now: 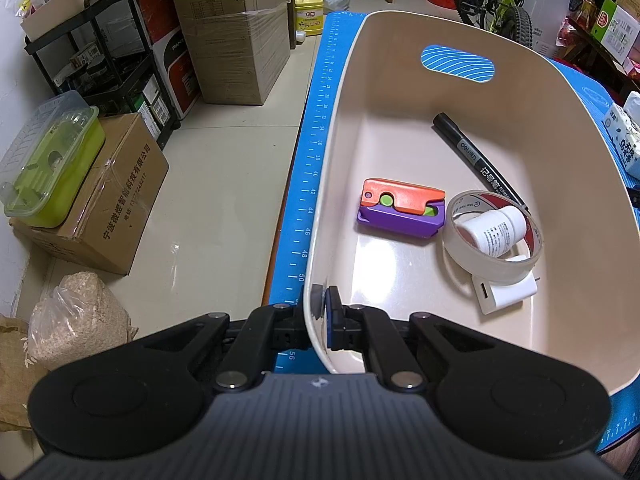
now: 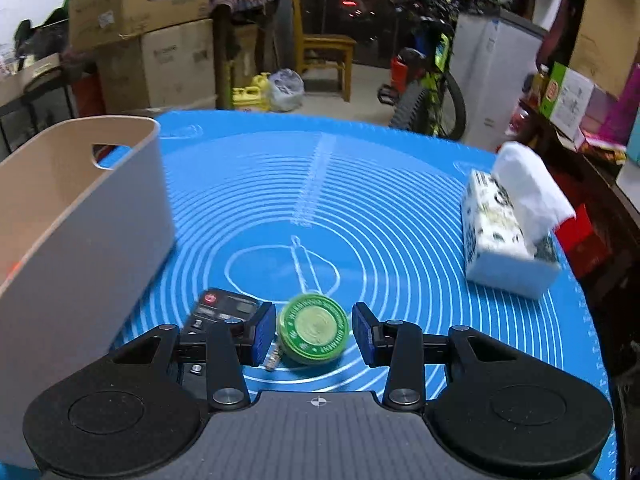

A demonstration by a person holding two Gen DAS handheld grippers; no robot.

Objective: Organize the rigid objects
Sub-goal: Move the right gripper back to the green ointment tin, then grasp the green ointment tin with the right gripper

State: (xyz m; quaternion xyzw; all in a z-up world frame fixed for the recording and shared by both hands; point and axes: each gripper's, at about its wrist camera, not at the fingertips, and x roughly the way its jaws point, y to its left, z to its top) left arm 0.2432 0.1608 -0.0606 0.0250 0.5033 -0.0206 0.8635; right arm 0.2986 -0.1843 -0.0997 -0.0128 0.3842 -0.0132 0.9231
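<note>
My left gripper point(image 1: 320, 320) is shut on the near rim of a beige bin point(image 1: 344, 92). In the bin lie a black marker point(image 1: 476, 156), an orange and purple toy point(image 1: 400, 208), a tape roll point(image 1: 494, 264) with a white bottle point(image 1: 496, 232) in it, and a white charger point(image 1: 504, 294). My right gripper point(image 2: 314, 332) is open around a round green tin point(image 2: 312, 328) on the blue mat point(image 2: 400, 208). A black remote point(image 2: 218, 312) lies by the left finger. The bin point(image 2: 80, 220) stands at the left.
A tissue box point(image 2: 512, 236) sits at the mat's right; it also shows in the left wrist view point(image 1: 624, 140). Cardboard boxes point(image 1: 236, 28), a green container point(image 1: 48, 168), a bicycle point(image 2: 432, 92) and a chair point(image 2: 324, 52) stand on the floor beyond the table.
</note>
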